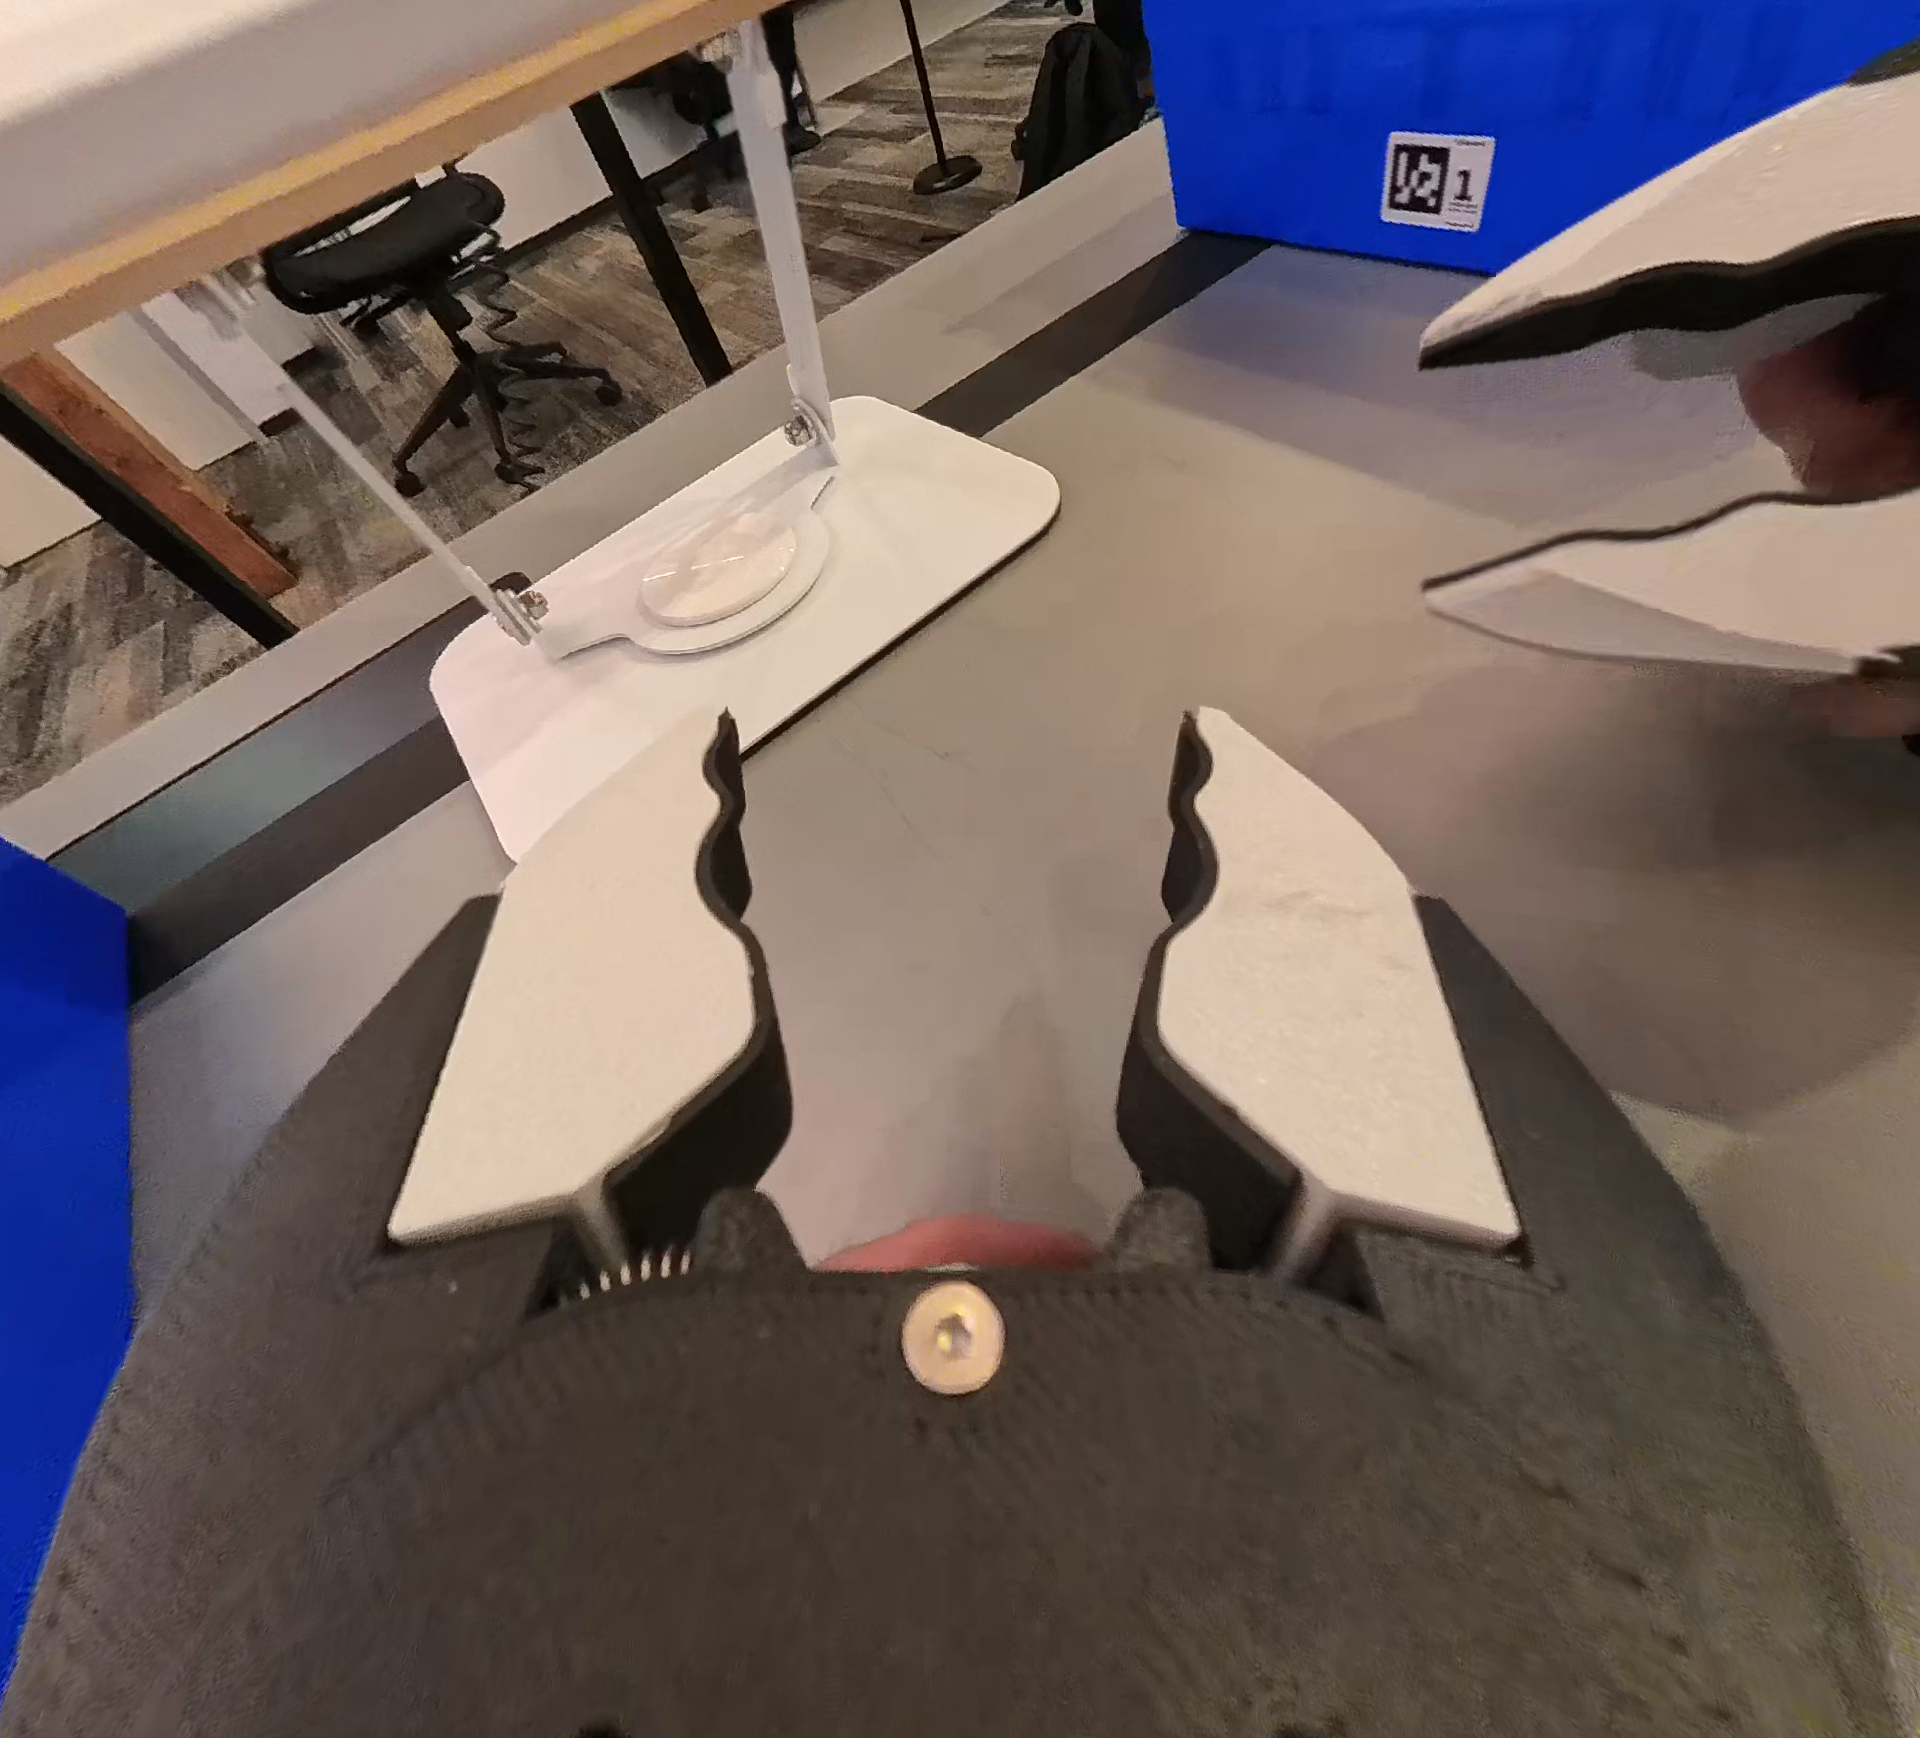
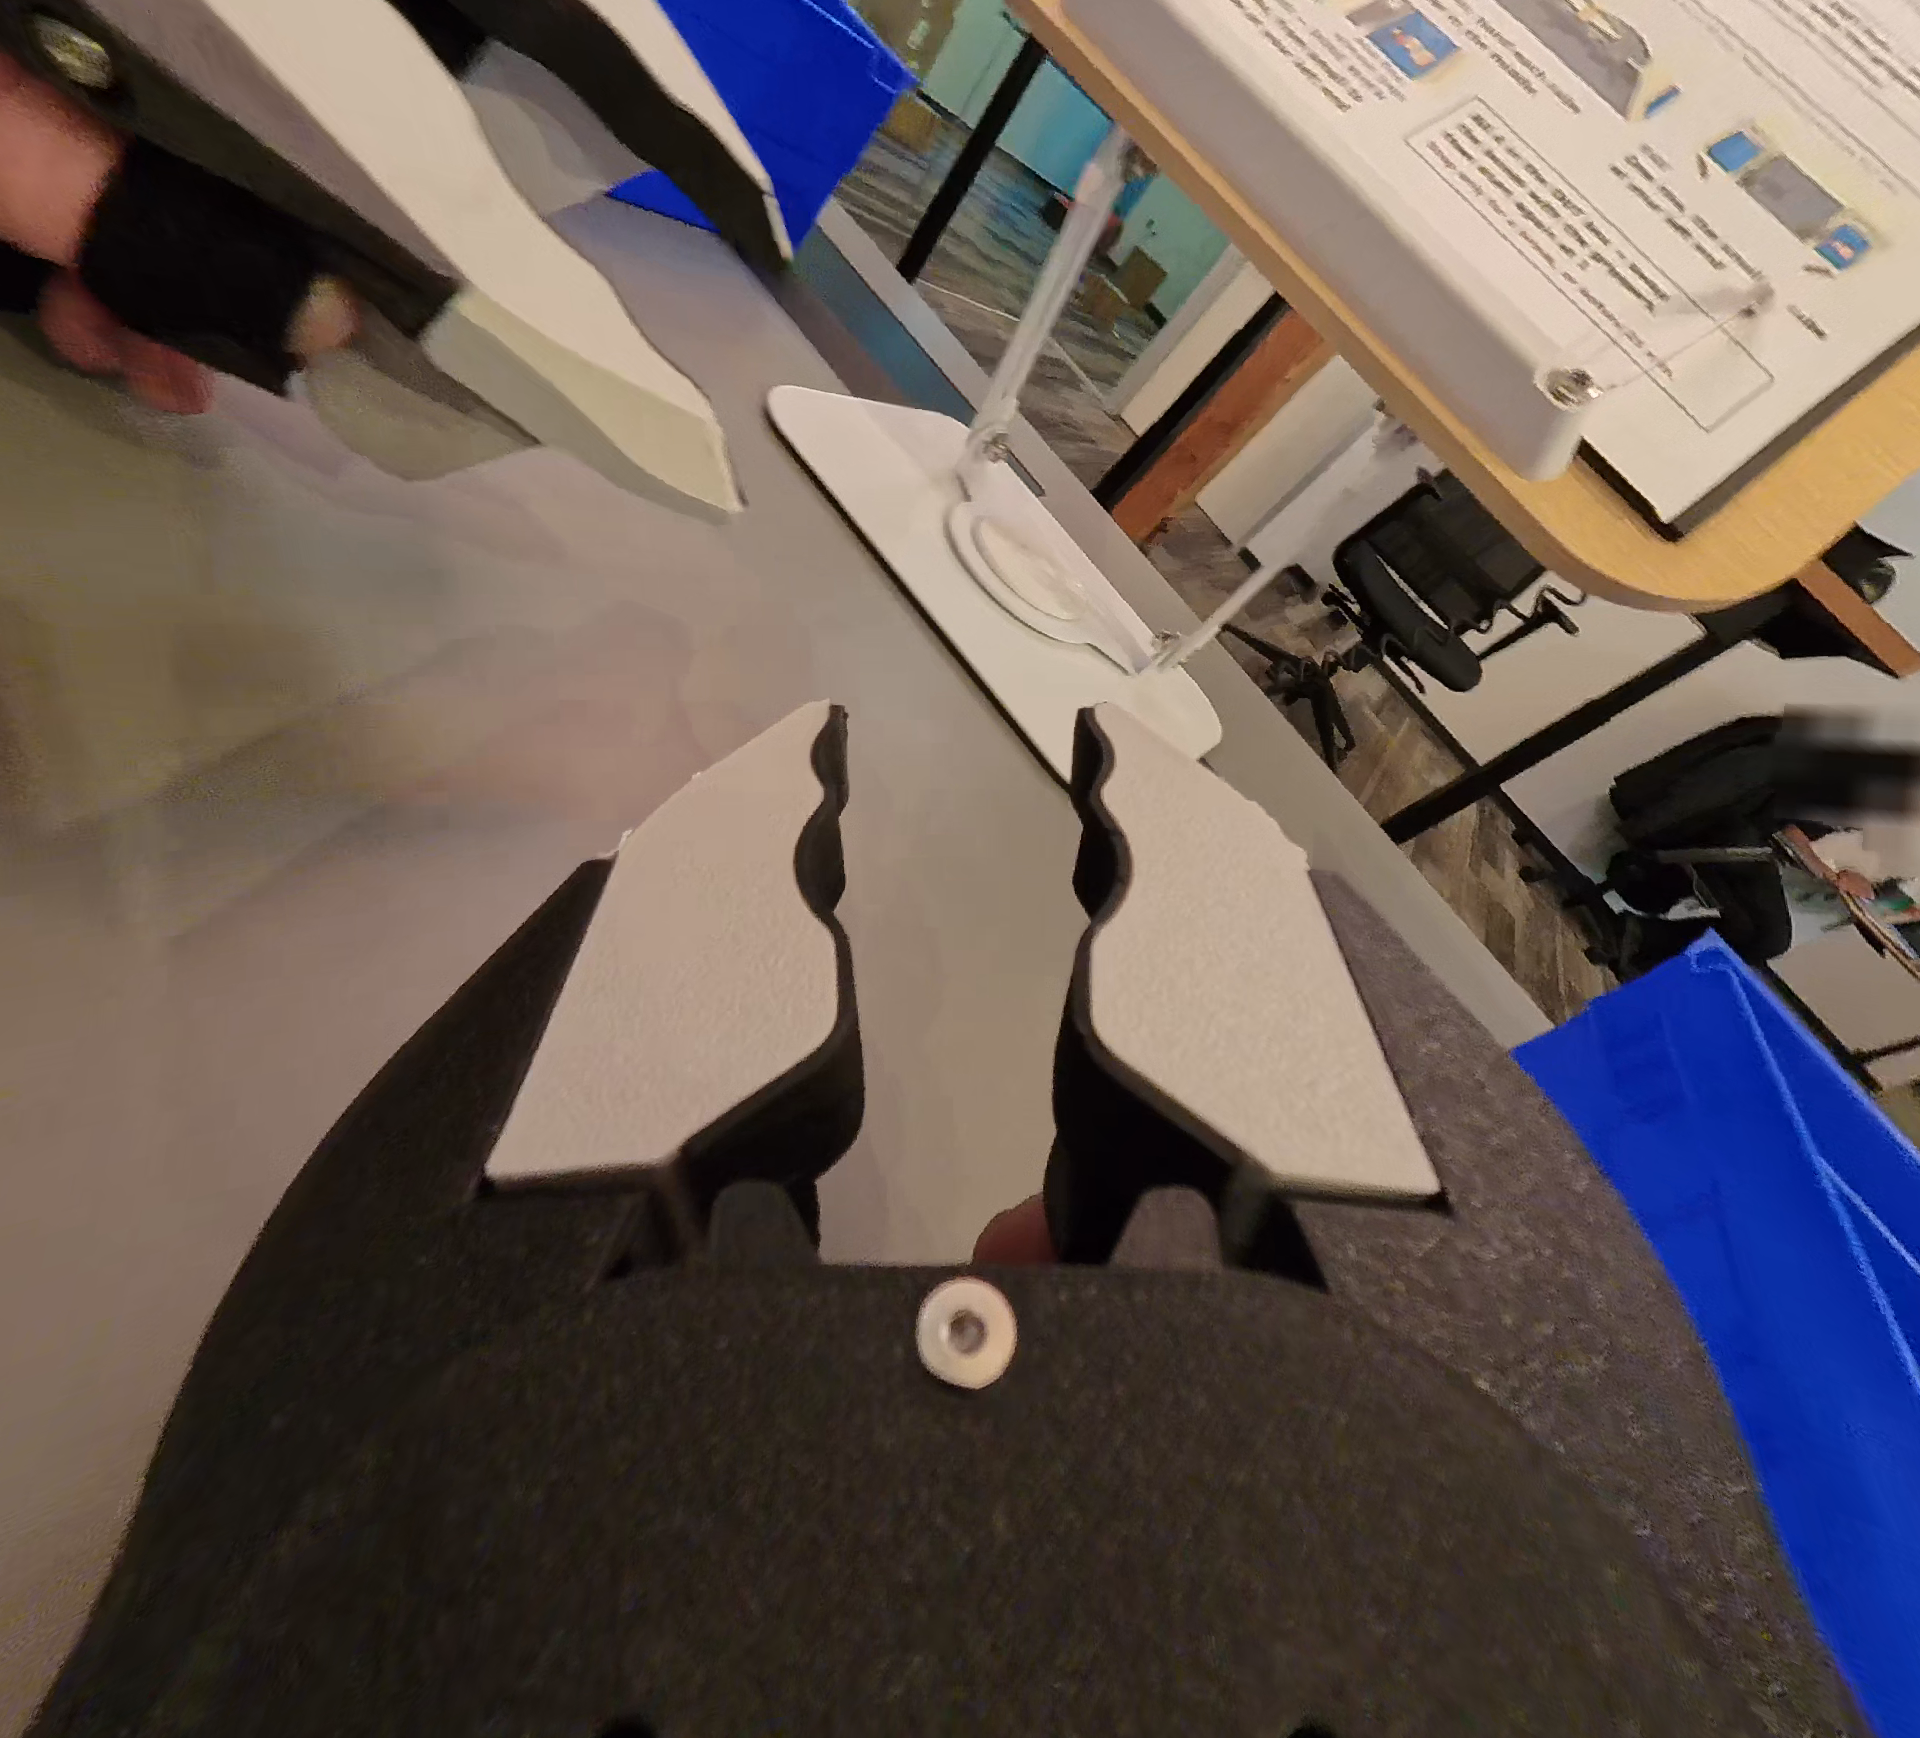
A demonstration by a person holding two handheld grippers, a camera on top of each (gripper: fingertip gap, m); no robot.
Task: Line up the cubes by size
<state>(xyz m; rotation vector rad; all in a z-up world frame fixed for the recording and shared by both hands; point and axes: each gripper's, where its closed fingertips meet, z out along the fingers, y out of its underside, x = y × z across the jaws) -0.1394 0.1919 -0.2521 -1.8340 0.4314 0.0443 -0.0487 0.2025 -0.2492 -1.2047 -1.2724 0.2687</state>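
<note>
Left tool (image 1: 961, 722): hovering over the grey desk (image 1: 1039, 857), fingers standing wide apart, only bare desk showing between them. A white stand base (image 1: 914, 493) with a round disc is lying on the desk just ahead of its left fingertip, two thin white struts rising from it.

Right tool (image 2: 956, 717): fingers standing partly apart, a narrower gap than the left tool's, nothing between them but desk. The same white stand base (image 2: 883, 452) is lying just ahead and to the right of its tips, running along the desk's far edge.

Each tool is showing in the other's view: the right tool is coming in from the right of the left tool, jaws parted; the left tool is sitting up and to the left of the right tool, held by a hand (image 2: 156, 275) in a black fingerless glove.

Instruction board (image 2: 1507, 130): white, printed, carried on the struts, hanging above and beyond both tools.

Blue bins: one (image 1: 1558, 26) standing ahead and to the right of the left tool, bearing a small white sticker; another (image 2: 1766, 1273) sitting close on the right of the right tool.

Cubes: not appearing in either view; I cannot tell where they are sitting.

Beyond the desk: a wooden table and black office chairs (image 1: 416, 265) on patterned carpet.
</note>
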